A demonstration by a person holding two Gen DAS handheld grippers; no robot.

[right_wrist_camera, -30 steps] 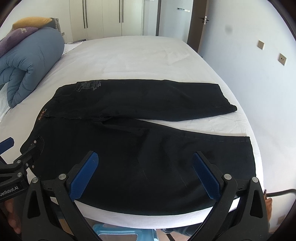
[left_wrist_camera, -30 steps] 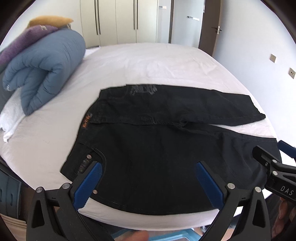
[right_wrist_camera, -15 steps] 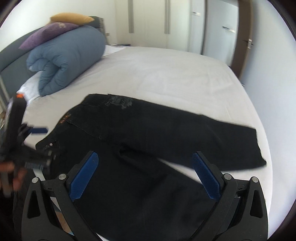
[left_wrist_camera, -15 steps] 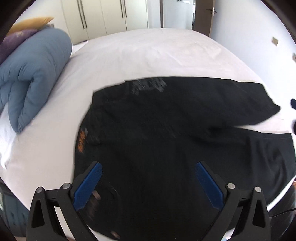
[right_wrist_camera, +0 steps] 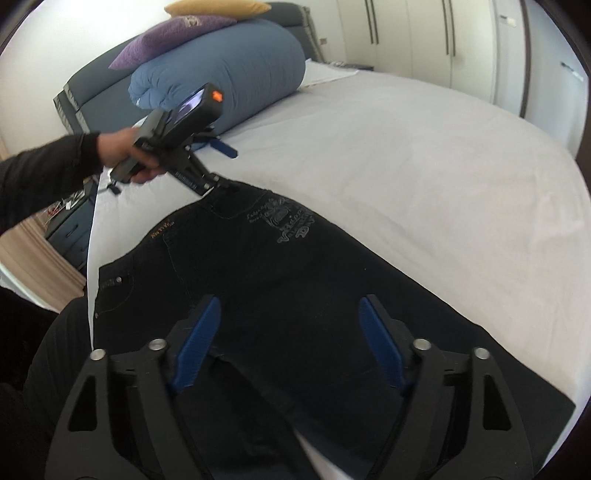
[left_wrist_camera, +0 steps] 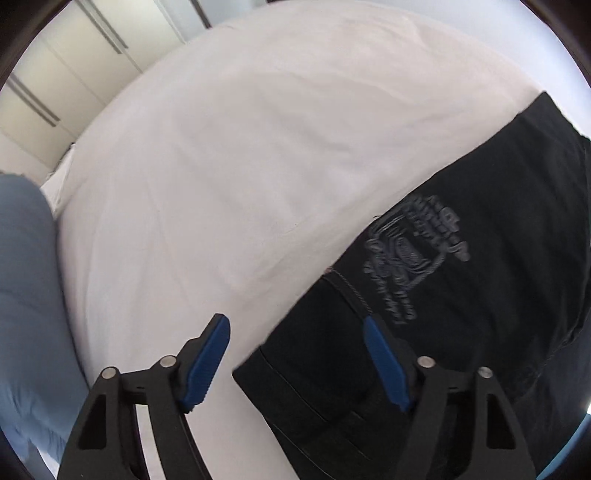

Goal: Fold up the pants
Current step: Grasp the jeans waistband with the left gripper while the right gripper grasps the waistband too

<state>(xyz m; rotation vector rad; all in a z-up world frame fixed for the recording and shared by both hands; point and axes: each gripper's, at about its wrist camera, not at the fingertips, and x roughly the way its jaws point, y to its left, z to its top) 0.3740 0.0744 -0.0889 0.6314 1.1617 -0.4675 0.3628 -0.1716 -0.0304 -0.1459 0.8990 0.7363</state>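
Observation:
Black pants (right_wrist_camera: 295, 295) lie flat on the white bed (right_wrist_camera: 424, 177), with a grey printed logo (right_wrist_camera: 291, 221) near the waistband. In the left wrist view the pants (left_wrist_camera: 461, 314) fill the right side, logo (left_wrist_camera: 413, 254) showing. My left gripper (left_wrist_camera: 295, 332) is open, its jaws straddling the far waistband corner, low over the bed. It also shows in the right wrist view (right_wrist_camera: 221, 166), held by a hand at that corner. My right gripper (right_wrist_camera: 290, 310) is open and empty above the middle of the pants.
A rolled blue duvet (right_wrist_camera: 229, 70) with purple and yellow pillows (right_wrist_camera: 177, 33) lies at the head of the bed; the duvet is at the left in the left wrist view (left_wrist_camera: 26, 314). Wardrobe doors (right_wrist_camera: 424, 29) stand behind. The bed's near-left edge (right_wrist_camera: 90, 258) drops to the floor.
My left gripper moved from the near waistband across to the far waistband corner and dropped low over it. My right gripper swung left over the middle of the pants. Both stayed open.

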